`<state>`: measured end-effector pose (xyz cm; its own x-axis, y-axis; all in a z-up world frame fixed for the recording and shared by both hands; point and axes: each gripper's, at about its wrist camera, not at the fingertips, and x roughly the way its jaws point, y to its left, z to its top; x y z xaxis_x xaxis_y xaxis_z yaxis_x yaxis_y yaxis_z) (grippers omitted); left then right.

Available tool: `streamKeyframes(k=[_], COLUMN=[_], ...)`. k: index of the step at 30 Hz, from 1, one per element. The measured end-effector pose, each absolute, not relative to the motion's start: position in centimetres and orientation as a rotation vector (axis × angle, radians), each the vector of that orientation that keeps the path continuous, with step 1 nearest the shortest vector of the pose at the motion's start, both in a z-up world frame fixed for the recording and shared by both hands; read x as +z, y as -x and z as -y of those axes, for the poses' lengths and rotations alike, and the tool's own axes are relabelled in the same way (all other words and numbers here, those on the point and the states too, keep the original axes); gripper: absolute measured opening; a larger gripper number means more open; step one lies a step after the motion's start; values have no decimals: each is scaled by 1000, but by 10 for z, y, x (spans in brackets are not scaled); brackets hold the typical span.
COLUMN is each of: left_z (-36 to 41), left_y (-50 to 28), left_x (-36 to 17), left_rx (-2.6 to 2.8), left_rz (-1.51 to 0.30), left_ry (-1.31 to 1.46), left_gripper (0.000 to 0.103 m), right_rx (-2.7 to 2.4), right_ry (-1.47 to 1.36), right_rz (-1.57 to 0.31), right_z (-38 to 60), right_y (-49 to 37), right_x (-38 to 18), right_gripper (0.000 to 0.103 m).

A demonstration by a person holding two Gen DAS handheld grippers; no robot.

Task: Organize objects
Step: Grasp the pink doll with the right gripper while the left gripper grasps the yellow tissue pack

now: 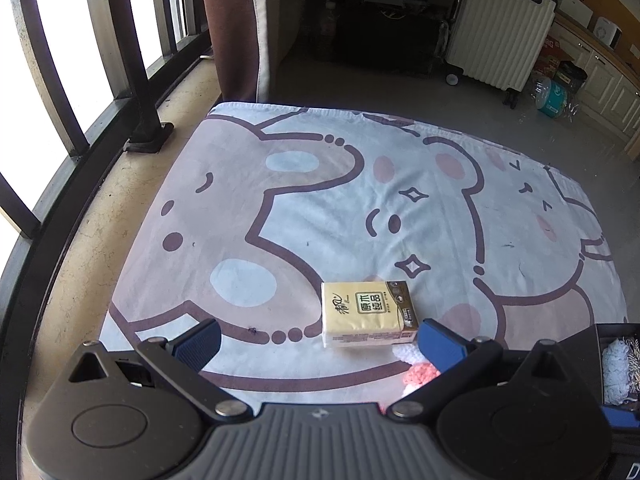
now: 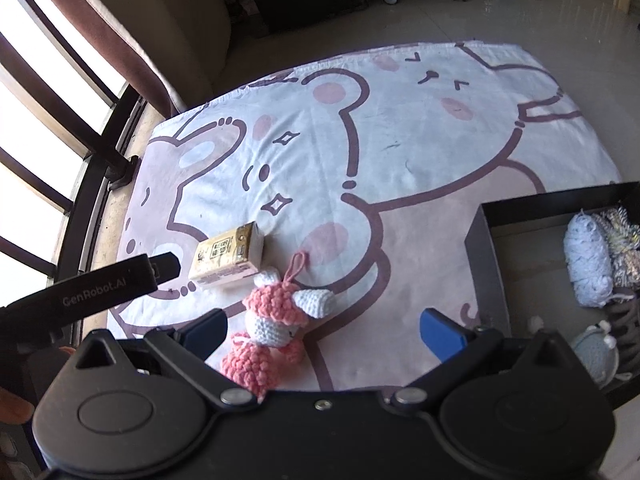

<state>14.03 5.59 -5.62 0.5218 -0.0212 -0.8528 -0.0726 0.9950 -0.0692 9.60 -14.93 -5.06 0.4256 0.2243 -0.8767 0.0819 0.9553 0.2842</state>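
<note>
A yellow tissue pack (image 1: 368,314) lies on the cartoon-print blanket (image 1: 320,200), just ahead of my open left gripper (image 1: 320,340) and nearer its right finger. A pink and white crochet doll (image 2: 276,324) lies beside the pack (image 2: 228,260), close in front of my open right gripper (image 2: 324,332), towards its left finger. Part of the doll shows in the left wrist view (image 1: 416,372). The left gripper (image 2: 164,266) shows at the left of the right wrist view, pointing at the pack.
A black box (image 2: 486,256) at the right of the blanket (image 2: 400,140) holds white yarn (image 2: 588,264) and other crochet items. It also shows in the left wrist view (image 1: 600,364). A window railing (image 1: 140,80) runs along the left. A white suitcase (image 1: 496,28) stands beyond.
</note>
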Motion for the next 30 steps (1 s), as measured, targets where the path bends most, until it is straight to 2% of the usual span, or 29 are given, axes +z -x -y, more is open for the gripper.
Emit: streamKeyframes(k=[1,2,5,15,20,30], left_z=[-57,-58,-59,-62,-64,-59], left_y=[-141,-143,-146,-156,-161,-169], left_x=[-58,-61,-66,-75,-77,-83], left_rx=[34,40,45,43,36,0], left_rz=[-1025,-1028,-1030,-1039,-1047,-1056], left_ry=[106,114,131,148,149,118], left_gripper=[103,103,103,103,103,103], right_rx=[93,95,115,160,173,108], right_ry=[-326,-351,-406,-599,-633,-661], right_rz=[-1144,-1153,-1181,-1257,-1299,-1349], right_z=[149,148,143,136,129,114], right_y=[-97,-98,-101,-111,-115,-123], right_x=[-54,-58,-68,-98,-111,-130], right_gripper=[102,96,87,69,53,44])
